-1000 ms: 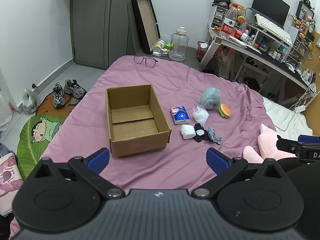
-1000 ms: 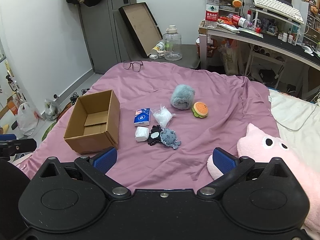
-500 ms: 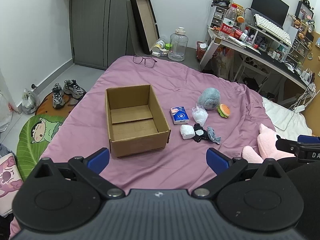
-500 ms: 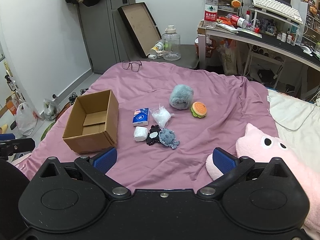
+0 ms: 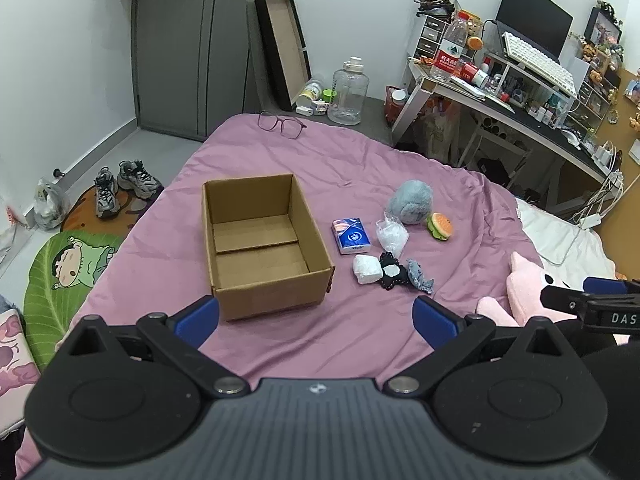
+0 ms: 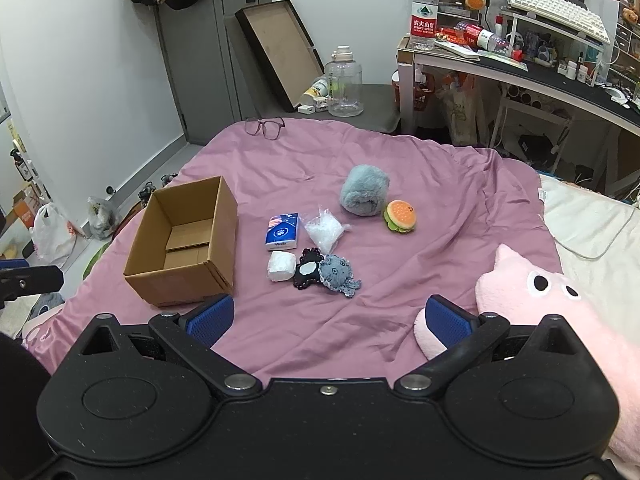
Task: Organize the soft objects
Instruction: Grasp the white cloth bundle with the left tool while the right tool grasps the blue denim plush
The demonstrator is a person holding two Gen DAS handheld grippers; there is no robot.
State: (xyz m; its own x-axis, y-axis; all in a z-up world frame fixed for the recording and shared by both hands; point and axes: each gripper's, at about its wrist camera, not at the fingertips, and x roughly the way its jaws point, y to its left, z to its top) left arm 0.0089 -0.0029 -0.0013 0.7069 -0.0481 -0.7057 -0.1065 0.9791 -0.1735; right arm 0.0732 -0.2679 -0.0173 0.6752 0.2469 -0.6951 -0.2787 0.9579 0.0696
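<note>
Where purple bedspread (image 5: 360, 160) ends: door (image 5: 192, 40), cluttered desk (image 5: 520, 112)

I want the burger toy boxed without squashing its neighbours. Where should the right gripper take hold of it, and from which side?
Probably grip the burger toy across its round bun, coming from above and from its right. It lies tilted on the bedspread, with the fluffy grey plush close on its left and open cloth on its right. The right gripper is open.
</note>
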